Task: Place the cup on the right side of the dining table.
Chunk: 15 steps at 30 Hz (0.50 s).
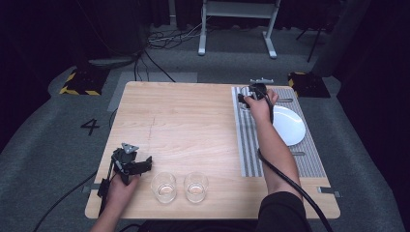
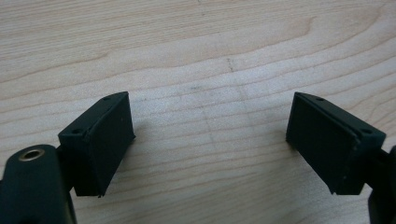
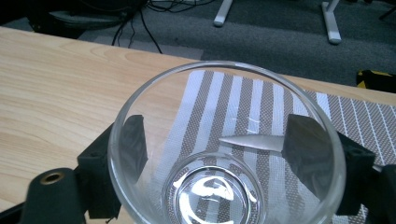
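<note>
A person seated at a pale wooden table (image 1: 193, 125) holds a black two-jaw gripper in each hand. The right gripper (image 1: 252, 94) is extended to the far end of a grey-and-white striped woven placemat (image 1: 249, 145), where its jaws stand on either side of a clear, round drinking glass (image 3: 224, 154); in the right gripper view one jaw appears through the glass wall at each side, at or very near the surface, so the pictures do not settle whether the grip is made. A white round ceramic plate (image 1: 290, 125) lies on the same mat, just beside the forearm. The left gripper (image 1: 138, 166) rests low over bare wood at the near left, its jaws spread wide with nothing between them, as the left gripper view confirms. Two further clear glass tumblers (image 1: 164, 186) (image 1: 196, 186) stand upright, side by side, near the front edge. Handling note: the glass is judged rigid, smooth, fairly light and breakable; its wall flares toward the rim, so a hold across the body below the rim, with moderate pressure, appears safest against slipping or cracking.
</note>
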Tool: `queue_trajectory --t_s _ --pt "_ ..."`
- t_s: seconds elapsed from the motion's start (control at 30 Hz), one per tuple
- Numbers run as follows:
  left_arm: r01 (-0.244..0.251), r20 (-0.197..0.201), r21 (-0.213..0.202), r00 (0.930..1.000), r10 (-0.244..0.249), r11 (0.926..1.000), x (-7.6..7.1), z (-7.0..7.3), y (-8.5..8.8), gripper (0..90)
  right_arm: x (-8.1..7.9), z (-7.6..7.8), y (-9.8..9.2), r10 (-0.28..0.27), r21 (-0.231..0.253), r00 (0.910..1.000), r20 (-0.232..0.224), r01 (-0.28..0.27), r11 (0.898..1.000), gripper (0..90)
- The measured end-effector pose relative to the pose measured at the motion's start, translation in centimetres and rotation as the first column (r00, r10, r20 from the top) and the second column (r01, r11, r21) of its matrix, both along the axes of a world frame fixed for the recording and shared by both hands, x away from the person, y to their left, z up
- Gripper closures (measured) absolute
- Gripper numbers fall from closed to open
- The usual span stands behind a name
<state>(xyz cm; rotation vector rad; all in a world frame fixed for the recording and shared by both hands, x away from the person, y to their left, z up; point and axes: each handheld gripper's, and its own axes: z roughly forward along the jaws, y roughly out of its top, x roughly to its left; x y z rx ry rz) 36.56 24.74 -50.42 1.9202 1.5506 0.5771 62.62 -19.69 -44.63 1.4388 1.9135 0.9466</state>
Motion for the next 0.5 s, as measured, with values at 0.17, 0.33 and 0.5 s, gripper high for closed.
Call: queue_trajectory --t_s 0.17,0.33,0.5 --pt "0.0 0.0 0.001 1.0 0.0 1.0 0.0 0.0 0.0 15.2 0.2 -1.0 -0.3 -0.012 0.016 0.9999 -0.009 0.012 1.0 19.5" --pt "0.0 0.0 0.0 1.0 0.0 1.0 0.0 0.0 0.0 15.1 0.4 -1.6 -0.7 -0.015 0.045 0.9999 0.0 0.015 0.999 19.4" --pt "0.001 0.0 0.0 1.0 -0.001 1.0 0.0 0.0 0.0 15.1 0.3 -2.0 -0.8 -0.007 0.044 1.0 0.003 0.006 0.999 19.4"
